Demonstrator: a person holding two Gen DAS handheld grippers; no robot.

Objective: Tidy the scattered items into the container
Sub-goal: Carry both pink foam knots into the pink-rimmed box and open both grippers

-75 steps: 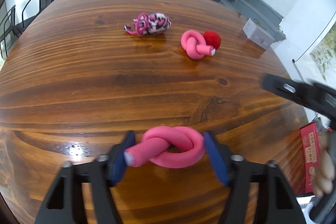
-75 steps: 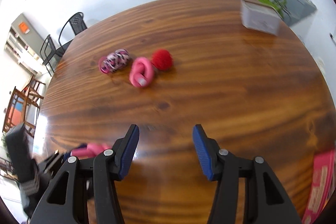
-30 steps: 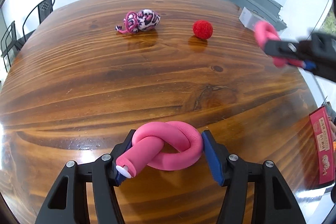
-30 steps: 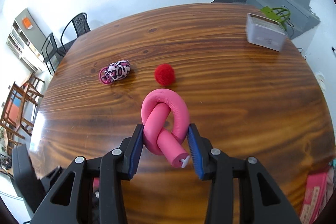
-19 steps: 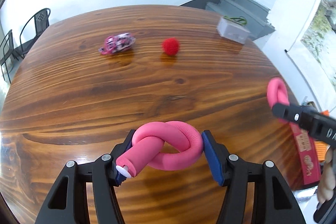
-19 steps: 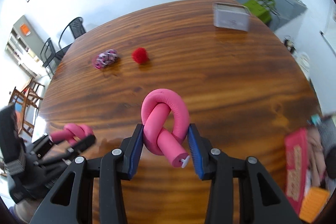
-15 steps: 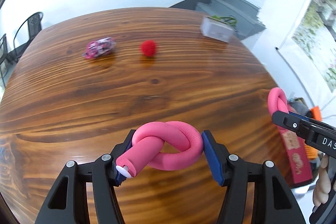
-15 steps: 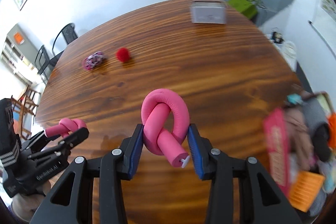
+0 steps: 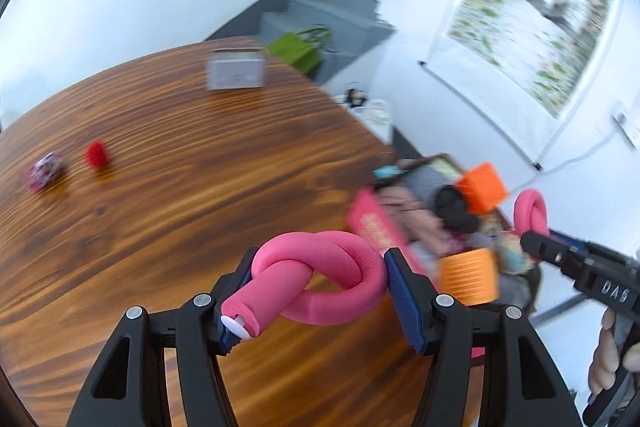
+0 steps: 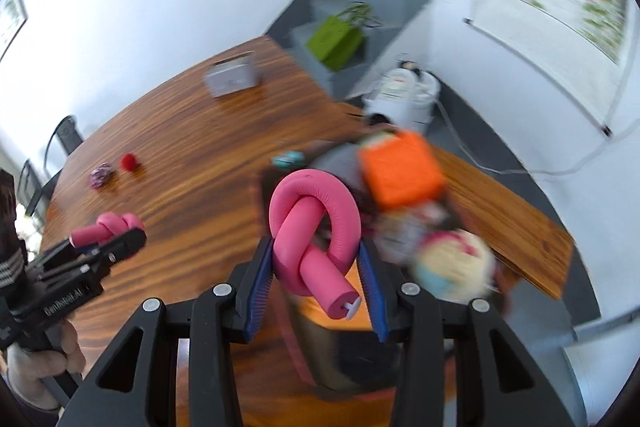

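while the counter (image 9: 168, 211) carries a red ball (image 9: 96, 155) and spotted toy (image 9: 45, 171), the full box (image 10: 400, 227) sits off its edge; each claw, left (image 9: 320, 291) and right (image 10: 316, 267), is clamped on a pink knot (image 9: 320, 283), likely for dropping in.

Two pink foam knots (image 9: 320, 277) (image 10: 314, 227), one clamped in each of two grippers (image 9: 318, 291) (image 10: 316, 283). On the wooden table (image 9: 180, 187): one red ball (image 9: 96, 155), one patterned toy (image 9: 44, 171), one grey box (image 9: 236, 74). Two orange blocks (image 9: 482, 193) (image 9: 468, 275) beside the table's edge.
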